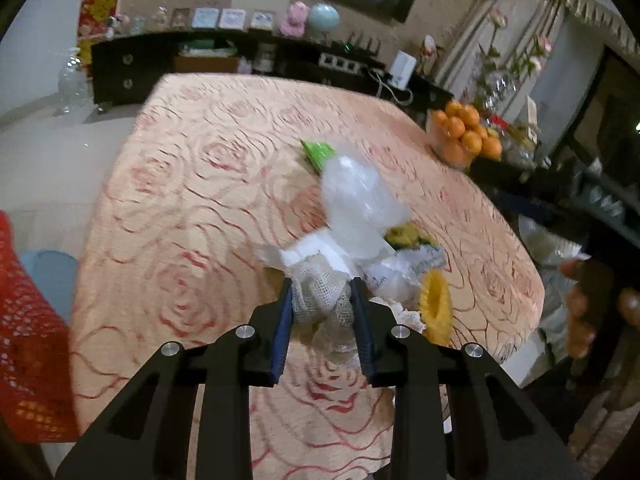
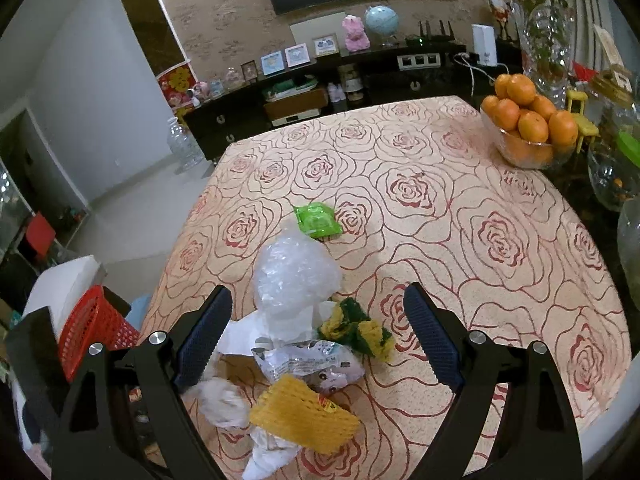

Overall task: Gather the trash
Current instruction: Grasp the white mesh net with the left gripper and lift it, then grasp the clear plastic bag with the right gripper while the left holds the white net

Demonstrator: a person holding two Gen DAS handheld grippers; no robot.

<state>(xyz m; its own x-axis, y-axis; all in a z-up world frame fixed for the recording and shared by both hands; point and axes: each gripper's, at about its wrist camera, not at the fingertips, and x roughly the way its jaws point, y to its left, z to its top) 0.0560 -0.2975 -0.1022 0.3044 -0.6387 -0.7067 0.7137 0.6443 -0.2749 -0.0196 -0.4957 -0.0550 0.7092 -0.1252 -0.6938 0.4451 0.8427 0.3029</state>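
Note:
A pile of trash lies on the rose-patterned table [image 2: 460, 208]: a clear crumpled plastic bag [image 2: 294, 272], a green wrapper [image 2: 318, 220], a yellow-green foam net [image 2: 360, 332], a printed packet [image 2: 308, 364] and a yellow foam net [image 2: 304, 416]. My left gripper [image 1: 322, 300] is shut on a white mesh net [image 1: 320, 304] at the near side of the pile. My right gripper [image 2: 320, 344] is open above the pile and holds nothing. The white net shows blurred in the right wrist view [image 2: 224, 402].
A red mesh basket [image 2: 94, 328] stands left of the table, also seen in the left wrist view [image 1: 28, 340]. A glass bowl of oranges [image 2: 528, 128] sits at the table's far right corner. A dark sideboard [image 2: 320, 92] lines the back wall.

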